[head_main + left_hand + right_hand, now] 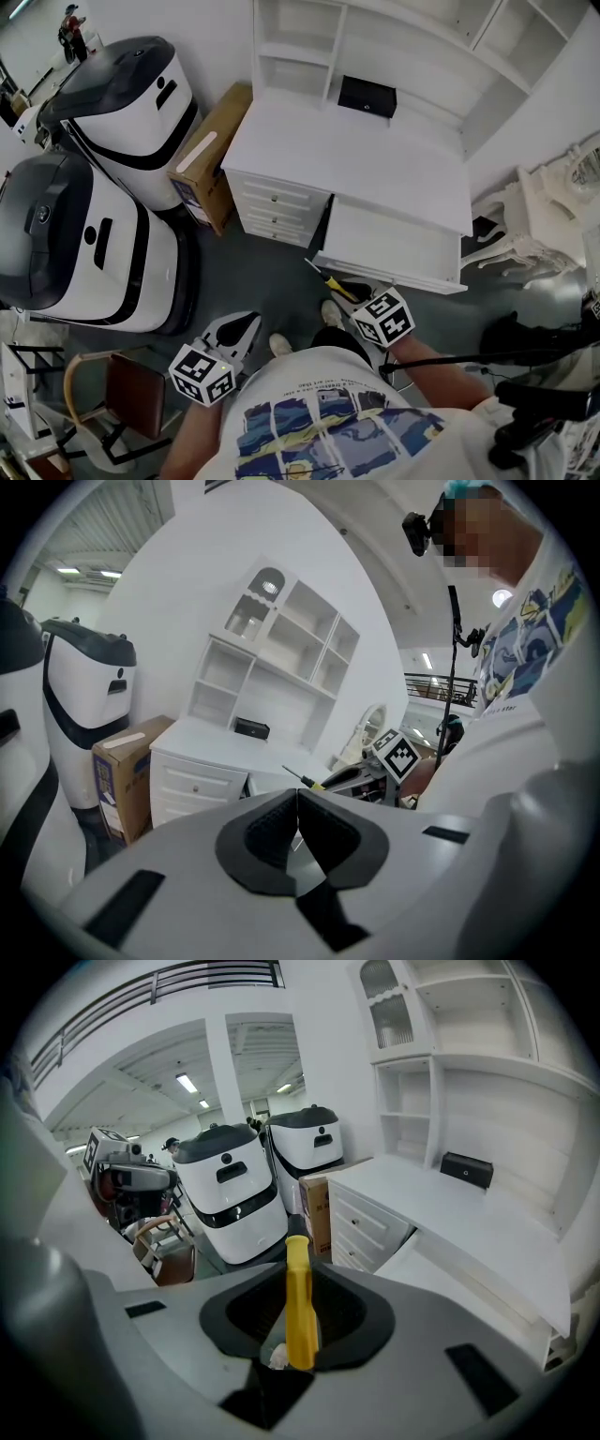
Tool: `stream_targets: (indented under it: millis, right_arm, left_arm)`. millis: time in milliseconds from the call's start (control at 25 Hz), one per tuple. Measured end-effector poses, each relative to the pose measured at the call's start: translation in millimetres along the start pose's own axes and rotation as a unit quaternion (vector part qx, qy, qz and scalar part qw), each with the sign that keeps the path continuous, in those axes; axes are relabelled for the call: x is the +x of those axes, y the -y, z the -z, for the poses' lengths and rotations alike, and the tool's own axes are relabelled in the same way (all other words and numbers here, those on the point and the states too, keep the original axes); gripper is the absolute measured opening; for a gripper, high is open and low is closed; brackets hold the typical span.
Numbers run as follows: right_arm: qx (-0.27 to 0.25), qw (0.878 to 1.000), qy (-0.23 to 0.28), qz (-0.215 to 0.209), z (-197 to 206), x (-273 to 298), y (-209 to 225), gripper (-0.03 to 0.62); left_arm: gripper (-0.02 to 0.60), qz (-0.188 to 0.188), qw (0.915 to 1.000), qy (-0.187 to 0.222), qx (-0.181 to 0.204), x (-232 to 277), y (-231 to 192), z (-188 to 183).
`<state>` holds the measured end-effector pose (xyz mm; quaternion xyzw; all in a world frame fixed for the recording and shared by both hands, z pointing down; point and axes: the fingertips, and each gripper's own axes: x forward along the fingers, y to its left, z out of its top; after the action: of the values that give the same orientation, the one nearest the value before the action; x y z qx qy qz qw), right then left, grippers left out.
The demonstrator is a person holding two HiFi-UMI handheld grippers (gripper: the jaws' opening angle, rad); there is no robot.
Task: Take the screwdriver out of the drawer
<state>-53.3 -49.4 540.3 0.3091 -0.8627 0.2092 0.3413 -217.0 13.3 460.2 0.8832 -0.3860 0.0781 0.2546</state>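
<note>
The pick looks done: the right gripper (pixel 352 292) has its jaws clamped on the yellow handle of the screwdriver (pixel 297 1302). In the right gripper view the handle stands upright between the two dark pads, pinched from both sides. In the head view the tool sits outside the open drawer (pixel 386 270), just off its front edge at about 7 o'clock and over the grey floor, with the thin metal shaft aimed toward 10 o'clock. The drawer is pulled well out from under the white tabletop (pixel 356 159), and what shows of its inside is bare white; nothing else can be made out in it. The left gripper (pixel 297 803) is at about 8 o'clock from the right one, low and close to the person's body. Its jaws are pressed together with nothing between them, so it has no part in the hold. A small black box (pixel 367 96) rests at the back of the tabletop at 12 o'clock, well away from both grippers, and a cardboard box (pixel 211 155) leans against the side of the desk at its 9 o'clock. As for what is left, the removal the task names appears complete — the tool is clear of the drawer and firmly gripped. I would judge that only tidying remains, if anything: setting the screwdriver down somewhere, perhaps on the tabletop, and pushing the drawer shut — neither has been done.
</note>
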Motion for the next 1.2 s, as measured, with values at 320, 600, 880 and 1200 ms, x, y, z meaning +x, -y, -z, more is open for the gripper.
stream_targets:
  millis: [320, 600, 880, 1200]
  right_arm:
    - [-0.013, 1.0, 0.0, -0.009, -7.6, 5.7, -10.5, 0.103]
    - [-0.013, 1.0, 0.0, -0.01, -9.4, 7.5, -13.4, 0.103]
    - [-0.01, 1.0, 0.001, -0.011, -11.1, 8.4, -14.8, 0.103]
    - [-0.011, 1.0, 0.002, -0.012, -10.1, 11.2, -19.0, 0.103]
  left_arm:
    - [0.014, -0.001, 1.0, 0.001, -0.004, -3.9, -4.4, 2.1]
    - [0.014, 0.008, 1.0, -0.004, -0.003, 0.7, -3.6, 2.9]
    - [0.014, 0.016, 0.9998, -0.009, -0.001, 3.7, -3.2, 2.4]
    - [0.014, 0.018, 0.9997, -0.016, 0.0, 2.5, -5.2, 7.3]
